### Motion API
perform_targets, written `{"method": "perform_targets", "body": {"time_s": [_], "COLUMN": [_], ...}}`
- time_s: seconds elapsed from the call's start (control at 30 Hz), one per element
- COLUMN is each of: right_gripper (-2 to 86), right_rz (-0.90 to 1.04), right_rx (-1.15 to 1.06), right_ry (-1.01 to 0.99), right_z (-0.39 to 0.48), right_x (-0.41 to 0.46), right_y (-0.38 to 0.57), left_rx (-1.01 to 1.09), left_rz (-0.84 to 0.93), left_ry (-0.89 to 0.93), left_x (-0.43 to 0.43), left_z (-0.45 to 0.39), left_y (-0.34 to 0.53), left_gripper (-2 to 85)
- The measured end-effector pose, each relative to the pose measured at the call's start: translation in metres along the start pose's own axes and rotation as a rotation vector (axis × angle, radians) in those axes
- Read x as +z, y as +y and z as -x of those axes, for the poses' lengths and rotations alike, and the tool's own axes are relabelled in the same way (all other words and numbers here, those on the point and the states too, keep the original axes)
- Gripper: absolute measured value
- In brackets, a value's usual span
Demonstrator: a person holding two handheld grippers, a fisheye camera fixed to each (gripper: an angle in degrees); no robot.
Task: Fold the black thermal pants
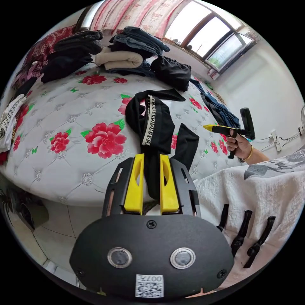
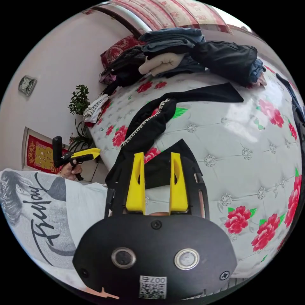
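- Left gripper view: camera rides behind the left gripper [image 1: 152, 162], close above the near edge of the bed [image 1: 57, 120], facing across it toward the window [image 1: 209, 38].
- Right gripper view: camera rides behind the right gripper [image 2: 156, 159], rolled, close over the bed [image 2: 241, 133], facing a wall with a plant [image 2: 78, 101].
- Shared: black thermal pants [image 1: 152, 124] [image 2: 149, 124], clothes pile [image 1: 127, 50] [image 2: 178, 50], floral bed cover.

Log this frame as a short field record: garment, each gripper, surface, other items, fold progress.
garment: black thermal pants, bunched on the bed, lettered waistband showing
left gripper: jaws closed on pants fabric
right gripper: open, jaws either side of a pants edge, not pressing
surface: floral quilted bed
other items: pile of clothes at far side
fold progress: no neat fold yet
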State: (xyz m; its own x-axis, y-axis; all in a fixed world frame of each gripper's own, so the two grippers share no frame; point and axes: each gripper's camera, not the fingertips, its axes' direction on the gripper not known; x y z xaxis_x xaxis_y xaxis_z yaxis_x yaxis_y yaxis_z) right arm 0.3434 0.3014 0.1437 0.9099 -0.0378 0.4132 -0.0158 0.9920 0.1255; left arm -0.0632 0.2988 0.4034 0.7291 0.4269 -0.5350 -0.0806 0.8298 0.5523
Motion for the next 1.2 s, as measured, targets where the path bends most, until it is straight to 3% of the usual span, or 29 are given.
{"method": "perform_targets", "body": {"time_s": [0.13,0.23,0.27,0.37,0.43,0.5,0.57,0.67,0.83,1.0,1.2], "right_gripper": [9.8,10.7,10.9,10.6,8.1,4.0,1.9,0.6,0.0,-0.1,-0.1], "right_rz": [0.015,0.110,0.140,0.321,0.462,0.431,0.326,0.014,-0.410,-0.540,-0.672], "right_rx": [-0.170,-0.326,-0.342,-0.371,-0.454,-0.476,-0.410,-0.303,-0.080,0.044,-0.124], "right_ry": [-0.009,0.020,0.028,0.095,0.251,0.303,0.253,0.158,0.046,-0.041,-0.055], "right_z": [0.062,0.123,0.132,0.151,0.158,0.158,0.146,0.114,0.037,-0.001,0.028], "right_x": [0.032,0.083,0.096,0.166,0.203,0.188,0.146,0.027,-0.164,-0.239,-0.309], "right_y": [-0.043,-0.073,-0.077,-0.092,-0.088,-0.089,-0.099,-0.098,-0.009,0.082,0.095], "left_rx": [0.072,0.129,0.169,0.244,0.300,0.336,0.338,0.299,0.220,0.012,0.094], "left_rz": [0.083,0.316,0.221,0.279,0.276,0.254,0.225,0.182,0.047,-0.169,-0.433], "left_ry": [0.013,0.024,-0.031,-0.083,-0.148,-0.202,-0.250,-0.339,-0.356,-0.065,0.068], "left_x": [0.037,0.103,0.101,0.115,0.114,0.103,0.088,0.059,0.021,-0.017,-0.100], "left_z": [-0.013,-0.024,-0.034,-0.053,-0.061,-0.060,-0.052,-0.033,-0.015,0.021,0.019], "left_y": [-0.014,-0.014,-0.011,-0.003,0.006,0.018,0.024,0.025,0.010,-0.013,-0.061], "left_gripper": [9.5,8.4,6.2,2.5,0.4,-0.4,-0.7,-0.8,-0.8,-0.9,-0.9]}}
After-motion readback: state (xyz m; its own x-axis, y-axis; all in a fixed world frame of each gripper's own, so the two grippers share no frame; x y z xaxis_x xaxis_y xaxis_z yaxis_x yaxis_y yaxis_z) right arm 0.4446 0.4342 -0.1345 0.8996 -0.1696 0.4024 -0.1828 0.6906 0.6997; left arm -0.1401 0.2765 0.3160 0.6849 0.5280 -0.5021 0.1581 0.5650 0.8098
